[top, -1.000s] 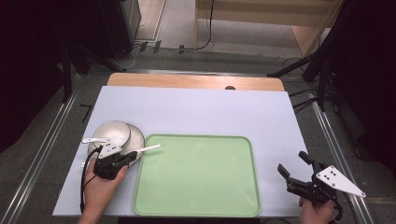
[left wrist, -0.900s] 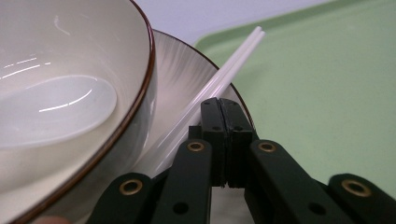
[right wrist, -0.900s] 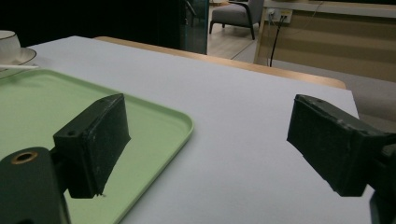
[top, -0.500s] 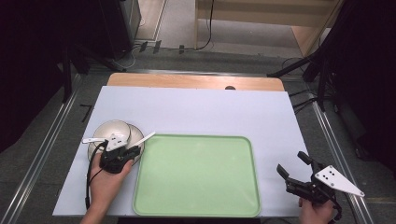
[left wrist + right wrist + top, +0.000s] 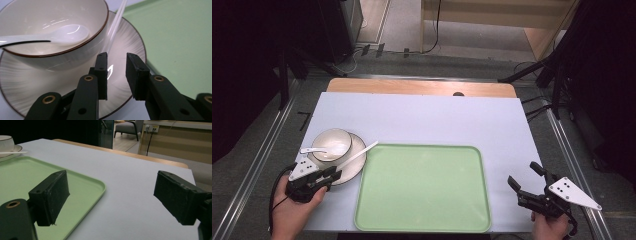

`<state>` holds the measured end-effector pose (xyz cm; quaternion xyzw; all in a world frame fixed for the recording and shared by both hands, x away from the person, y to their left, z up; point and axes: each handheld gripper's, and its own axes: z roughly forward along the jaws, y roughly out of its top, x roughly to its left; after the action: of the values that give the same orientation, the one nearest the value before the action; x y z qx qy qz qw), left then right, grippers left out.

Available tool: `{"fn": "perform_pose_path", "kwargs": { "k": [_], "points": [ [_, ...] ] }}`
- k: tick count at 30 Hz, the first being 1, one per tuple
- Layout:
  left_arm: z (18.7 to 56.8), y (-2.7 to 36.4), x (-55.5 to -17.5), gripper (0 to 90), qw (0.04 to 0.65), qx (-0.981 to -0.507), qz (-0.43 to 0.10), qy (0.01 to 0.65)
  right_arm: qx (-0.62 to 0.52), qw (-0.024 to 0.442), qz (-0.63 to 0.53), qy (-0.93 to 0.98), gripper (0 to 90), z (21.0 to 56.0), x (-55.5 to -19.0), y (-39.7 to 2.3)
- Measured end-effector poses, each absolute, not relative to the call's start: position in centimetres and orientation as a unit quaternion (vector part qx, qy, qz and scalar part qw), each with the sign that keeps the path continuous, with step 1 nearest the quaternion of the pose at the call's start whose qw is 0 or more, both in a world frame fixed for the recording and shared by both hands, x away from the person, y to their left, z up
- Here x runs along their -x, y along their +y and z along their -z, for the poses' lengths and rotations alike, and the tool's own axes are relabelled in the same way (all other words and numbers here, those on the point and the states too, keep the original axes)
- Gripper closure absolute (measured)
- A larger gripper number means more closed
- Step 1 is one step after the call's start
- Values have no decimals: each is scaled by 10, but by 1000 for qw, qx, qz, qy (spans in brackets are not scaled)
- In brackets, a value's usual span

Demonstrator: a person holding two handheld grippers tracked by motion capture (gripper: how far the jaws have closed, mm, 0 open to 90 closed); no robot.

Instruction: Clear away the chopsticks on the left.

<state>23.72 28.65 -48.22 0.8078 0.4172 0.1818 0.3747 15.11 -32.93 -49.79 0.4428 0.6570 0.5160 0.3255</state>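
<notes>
**Plate, bowl and spoons beside the tray**

Plate (image 5: 30,85) first, since it lies nearest my left claw (image 5: 116,75): it sits on the white table (image 5: 422,120) just off the left edge of the green tray (image 5: 422,187), with the bowl (image 5: 50,27) standing on it. All of this looks like glazed ceramic, so I judge it stiff, slick under rubber pads, heavy for its size and ready to chip if knocked. I would take the plate by its near rim, where a flat lip gives the pads something to bite; the bowl's thin rim is a poorer hold.

My left claw has just been opening; its jaws now stand a little apart over the plate's near rim, with nothing between them and the pads pressing on nothing. I hold it low and nearly level, pointing across the plate toward the bowl.

A long white spoon (image 5: 116,22) lies on the plate past my jaws, its handle reaching toward the tray. It looks light and smooth (likely to skid or roll if nudged).

Farther on, a second white spoon (image 5: 62,35) rests inside the bowl.

My right claw (image 5: 529,182) hangs off the tray's right edge, jaws spread wide and empty, aimed over the bare table.
</notes>
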Motion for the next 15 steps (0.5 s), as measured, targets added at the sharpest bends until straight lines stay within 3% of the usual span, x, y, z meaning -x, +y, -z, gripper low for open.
{"fn": "perform_pose_path", "kwargs": {
  "k": [15],
  "points": [
    [485, 296, -239, 774, 361, -809, -188, 423, -446, 325, -517, 655, 129, 499, -151, -332]
  ]
}}
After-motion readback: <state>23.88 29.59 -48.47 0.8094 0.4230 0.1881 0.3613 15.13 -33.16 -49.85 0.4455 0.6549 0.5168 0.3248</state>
